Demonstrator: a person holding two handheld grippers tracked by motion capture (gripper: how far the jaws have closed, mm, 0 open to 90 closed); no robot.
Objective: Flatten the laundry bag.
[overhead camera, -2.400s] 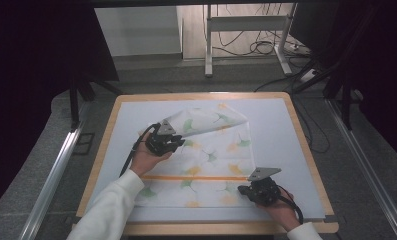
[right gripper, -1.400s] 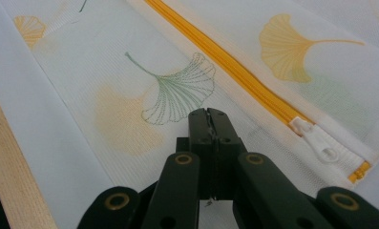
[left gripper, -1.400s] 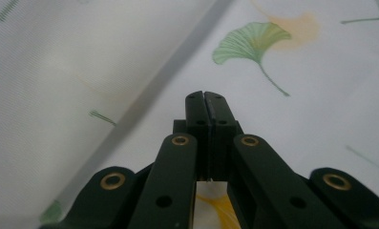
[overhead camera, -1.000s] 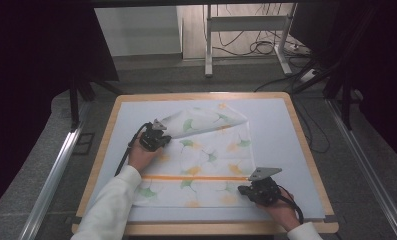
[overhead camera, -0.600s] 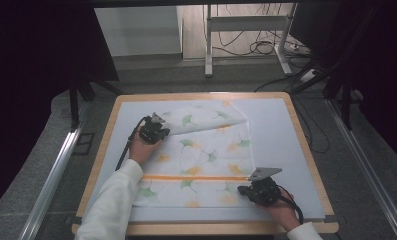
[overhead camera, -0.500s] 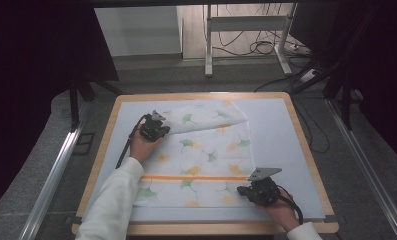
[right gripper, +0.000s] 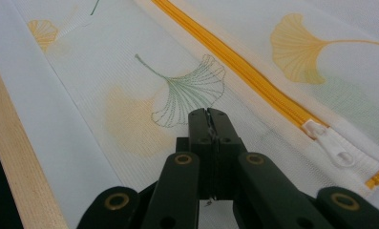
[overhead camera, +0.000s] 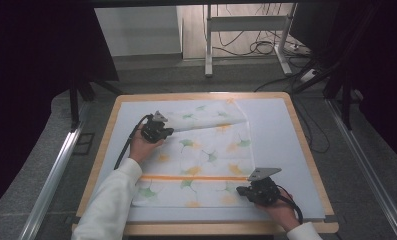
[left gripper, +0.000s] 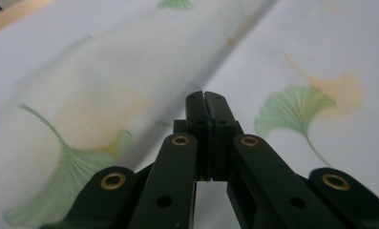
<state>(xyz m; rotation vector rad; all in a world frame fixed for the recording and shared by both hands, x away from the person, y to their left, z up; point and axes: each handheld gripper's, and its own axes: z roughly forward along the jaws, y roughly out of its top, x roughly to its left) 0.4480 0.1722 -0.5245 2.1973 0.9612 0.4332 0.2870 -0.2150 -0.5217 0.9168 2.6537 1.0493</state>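
Moved: my left gripper (overhead camera: 167, 131) has carried the folded flap of the cloth (overhead camera: 201, 160) away from me and leftward, from mid-sheet to the far-left part; my right gripper (overhead camera: 242, 190) has stayed at the near right corner.
Cloth: white mesh bag printed with ginkgo leaves, lying flat on the pale mat (overhead camera: 276, 135) of the wood-edged table (overhead camera: 306, 150), its far part doubled over in a slanting fold.
Zipper: orange zipper (overhead camera: 193, 177) runs left to right across the near part; its white pull (right gripper: 328, 140) lies just right of my right jaws.
Left tongs: jaws pressed together; whether cloth sits between them I cannot tell, though the raised fold billows just beyond the tips.
Right tongs: jaws shut, tips resting on the mesh near the zipper end, seemingly pinning it.
Key relation: the fold's long axis runs from my left gripper toward the far right; my left hand is nearer, so I judge the spreading pull goes away from me.
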